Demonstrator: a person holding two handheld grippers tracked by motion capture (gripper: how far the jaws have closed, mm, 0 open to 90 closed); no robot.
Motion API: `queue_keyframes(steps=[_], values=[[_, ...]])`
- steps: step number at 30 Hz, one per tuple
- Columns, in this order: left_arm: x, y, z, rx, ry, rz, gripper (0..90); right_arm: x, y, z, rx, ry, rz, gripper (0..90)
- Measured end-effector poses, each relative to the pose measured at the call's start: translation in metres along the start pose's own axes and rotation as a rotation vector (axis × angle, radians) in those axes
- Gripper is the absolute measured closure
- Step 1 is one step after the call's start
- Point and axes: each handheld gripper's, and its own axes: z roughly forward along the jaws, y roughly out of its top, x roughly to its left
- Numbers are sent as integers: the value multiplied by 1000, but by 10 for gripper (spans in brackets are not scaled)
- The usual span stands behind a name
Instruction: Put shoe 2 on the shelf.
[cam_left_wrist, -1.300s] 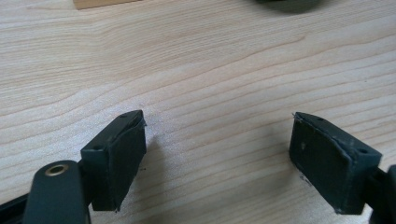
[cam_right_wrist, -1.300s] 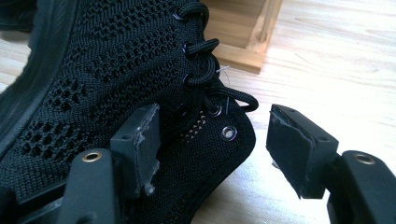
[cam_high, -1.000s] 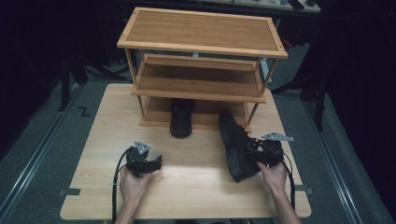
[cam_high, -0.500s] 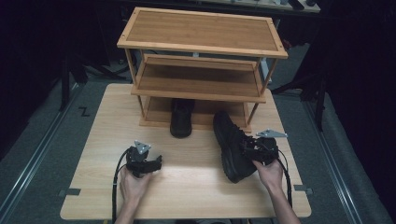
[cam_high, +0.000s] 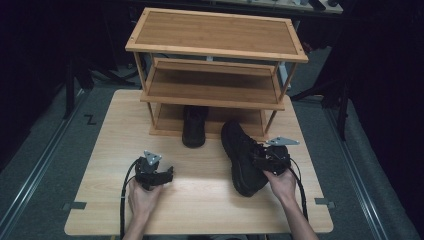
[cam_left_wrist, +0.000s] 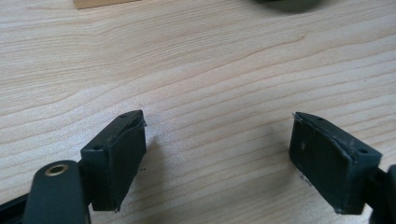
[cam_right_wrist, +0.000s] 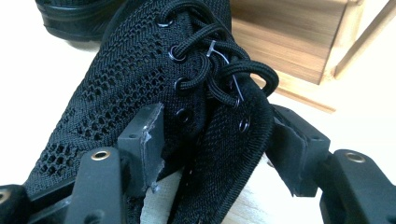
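**Inspector:** Taking the shoe rack (cam_high: 216, 95) as the reference and working left to right. Your left gripper (cam_high: 152, 172) rests on the table (cam_high: 100, 150) in front of the rack's left half, well apart from it. Its jaws stand wide apart with nothing between them; the left gripper view shows bare wood grain between the pads.

**Operator:** And the shoes?

**Inspector:** One black shoe (cam_high: 194, 125) sits on the rack's bottom shelf, left of centre, its heel sticking out towards you. I judge that half of the job done. The second shoe (cam_high: 242, 157) lies on the table in front of the rack's right half, toe pointing at the bottom shelf, not yet inside. Your right gripper (cam_high: 270, 159) is clamped on it: in the right gripper view the jaws pinch the collar beside the laces (cam_right_wrist: 215, 60).

**Operator:** What is left, and what is in the way?

**Inspector:** By my reading, you must slide that shoe in beside the first. Mind the rack's right front post (cam_high: 272, 112) and the low middle shelf (cam_high: 212, 90) above; the gap looks open otherwise.
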Motion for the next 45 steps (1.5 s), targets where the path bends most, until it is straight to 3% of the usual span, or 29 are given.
queue_keyframes(steps=[9, 15, 18, 30, 36, 41, 45], values=[[0, 0, 0, -1, 0, 0, 191, 13, 10, 5, 19, 12, -37, 387], [0, 0, 0, 0, 0, 0, 191, 29, 12, 17, 57, 23, -80, 386], [0, 0, 0, 0, 0, 0, 191, 27, 12, 16, 49, 36, -60, 383], [0, 0, 0, -1, 0, -1, 191, 27, 15, 7, 34, 86, -65, 366], [0, 0, 0, -1, 1, -1, 191, 26, 27, -6, 7, 97, -68, 359], [0, 0, 0, 0, 0, -1, 191, 17, 29, -5, 12, 87, -58, 383], [0, 0, 0, 0, 0, 0, 191, 11, 25, 4, 45, 95, -60, 485]])
